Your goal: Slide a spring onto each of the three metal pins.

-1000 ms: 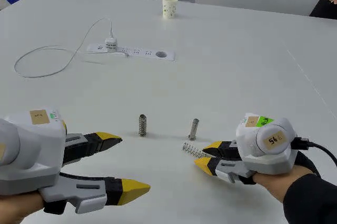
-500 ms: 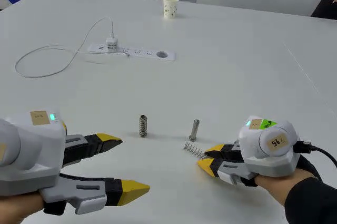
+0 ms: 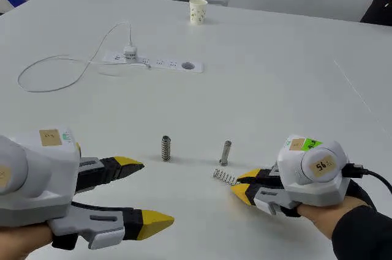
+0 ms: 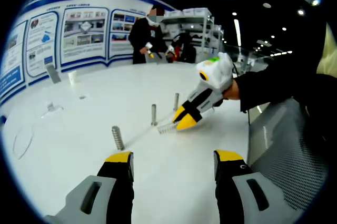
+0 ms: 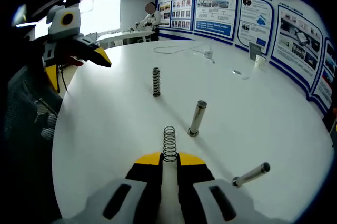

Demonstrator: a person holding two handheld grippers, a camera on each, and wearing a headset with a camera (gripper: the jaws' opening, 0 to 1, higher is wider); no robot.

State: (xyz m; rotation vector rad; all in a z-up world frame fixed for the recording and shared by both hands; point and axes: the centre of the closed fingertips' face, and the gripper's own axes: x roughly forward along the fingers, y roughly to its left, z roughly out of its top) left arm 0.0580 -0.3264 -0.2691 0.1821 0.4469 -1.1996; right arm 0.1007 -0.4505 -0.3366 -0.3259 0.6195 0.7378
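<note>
Two upright metal pins stand mid-table: the left pin [image 3: 166,148] wears a spring, the pin to its right [image 3: 225,152] is bare. A third bare pin [image 5: 251,175] leans to the right of my right gripper. That right gripper [image 3: 244,184] is shut on one end of a loose spring [image 3: 223,177], which points toward the bare pin [image 5: 196,118] and ends just short of it. In its own view the spring [image 5: 169,144] sticks out past the shut gripper [image 5: 168,158]. My left gripper [image 3: 144,189] is open near the front left, with nothing between its fingers [image 4: 120,158].
A white power strip [image 3: 153,61] with a plugged charger and a looping cable [image 3: 43,67] lies at the back left. A paper cup [image 3: 197,10] stands at the far edge. People stand beyond the table [image 4: 152,34].
Almost nothing: the right gripper with the spring has shifted very slightly, and the head view has drifted a little. The left gripper stays open in place.
</note>
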